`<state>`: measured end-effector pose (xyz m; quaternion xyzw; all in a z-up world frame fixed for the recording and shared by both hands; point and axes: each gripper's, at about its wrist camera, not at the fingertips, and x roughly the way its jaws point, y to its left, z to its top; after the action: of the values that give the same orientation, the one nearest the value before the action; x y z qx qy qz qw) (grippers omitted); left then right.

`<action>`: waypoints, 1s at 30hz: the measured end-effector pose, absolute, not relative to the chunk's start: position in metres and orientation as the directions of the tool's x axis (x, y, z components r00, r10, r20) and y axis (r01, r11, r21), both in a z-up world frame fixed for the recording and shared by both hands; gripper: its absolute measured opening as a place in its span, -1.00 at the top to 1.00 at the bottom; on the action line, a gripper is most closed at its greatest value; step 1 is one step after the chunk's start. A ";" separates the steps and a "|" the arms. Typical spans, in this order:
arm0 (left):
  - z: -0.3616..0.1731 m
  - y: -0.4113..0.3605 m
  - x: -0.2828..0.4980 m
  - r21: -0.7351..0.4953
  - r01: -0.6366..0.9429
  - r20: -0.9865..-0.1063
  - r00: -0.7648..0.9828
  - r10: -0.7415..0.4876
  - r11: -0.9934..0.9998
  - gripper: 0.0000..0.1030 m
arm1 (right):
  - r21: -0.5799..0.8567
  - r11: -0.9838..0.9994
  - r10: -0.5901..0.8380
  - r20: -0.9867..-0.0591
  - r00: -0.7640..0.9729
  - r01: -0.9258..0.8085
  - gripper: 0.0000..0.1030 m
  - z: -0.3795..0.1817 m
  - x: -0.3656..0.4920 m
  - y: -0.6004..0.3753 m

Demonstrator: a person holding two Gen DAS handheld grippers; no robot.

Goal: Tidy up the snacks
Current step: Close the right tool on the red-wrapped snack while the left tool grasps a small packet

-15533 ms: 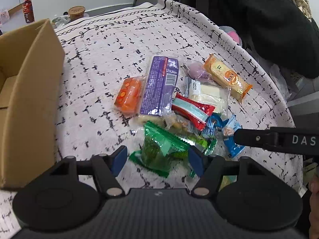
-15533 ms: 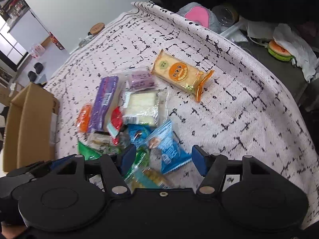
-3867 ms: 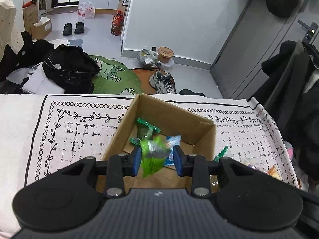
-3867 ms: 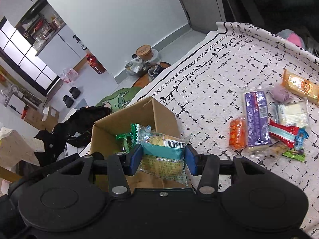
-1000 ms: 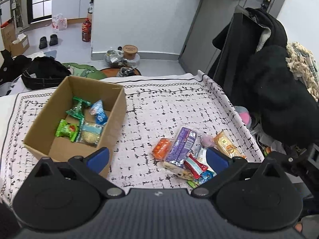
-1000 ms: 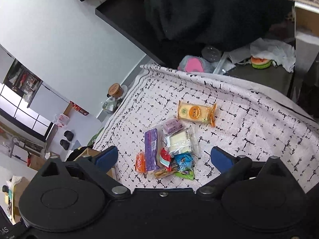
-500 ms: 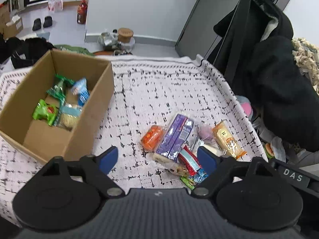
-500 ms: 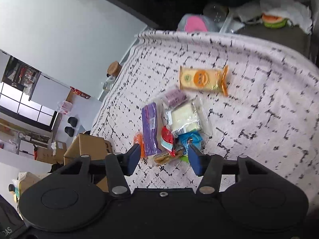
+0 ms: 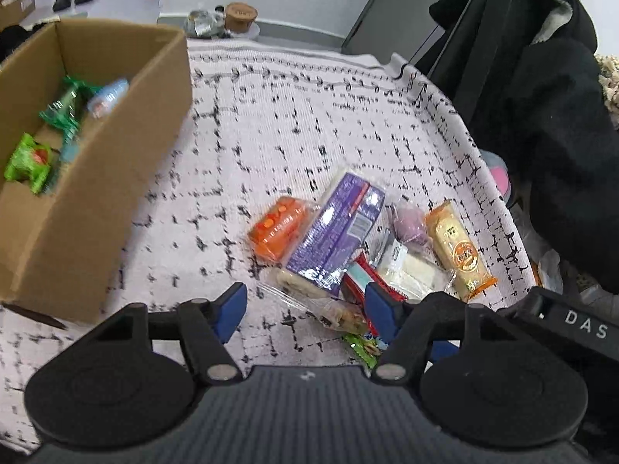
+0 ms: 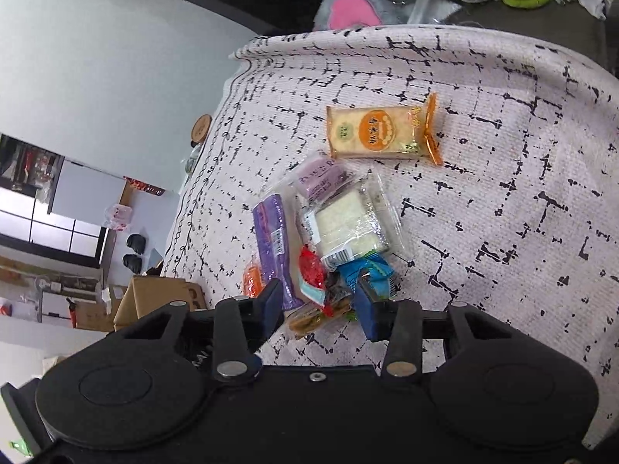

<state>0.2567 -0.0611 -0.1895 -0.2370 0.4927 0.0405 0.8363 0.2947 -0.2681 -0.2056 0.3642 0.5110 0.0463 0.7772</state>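
While my jaws narrow, open and empty, both grippers crowd one pile (image 9: 348, 255).
Left gripper (image 9: 303, 309) and right gripper (image 10: 317, 303) may collide, or perhaps pinch two wrappers.

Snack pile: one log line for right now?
left gripper: open, closing | right gripper: open, closing | snack pile: on cloth | box: part-filled
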 end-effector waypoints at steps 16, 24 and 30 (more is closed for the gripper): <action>-0.224 -0.065 0.269 -0.451 -0.319 -0.838 0.474 -0.272 0.834 0.44 | 0.610 0.728 0.463 -0.774 0.431 0.313 0.28 -0.224 0.309 -0.252; -0.217 -0.060 0.267 -0.468 -0.314 -0.826 0.487 -0.283 0.826 0.58 | 0.617 0.727 0.473 -0.767 0.433 0.300 0.90 -0.226 0.309 -0.248; -0.203 -0.050 0.262 -0.480 -0.304 -0.810 0.513 -0.283 0.823 0.62 | 0.627 0.737 0.467 -0.742 0.481 0.253 0.99 -0.213 0.303 -0.245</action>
<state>0.2623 -0.0497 -0.2031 -0.2976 0.4936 0.0064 0.8172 0.3028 -0.2452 -0.2126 0.3562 0.5047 0.0683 0.7834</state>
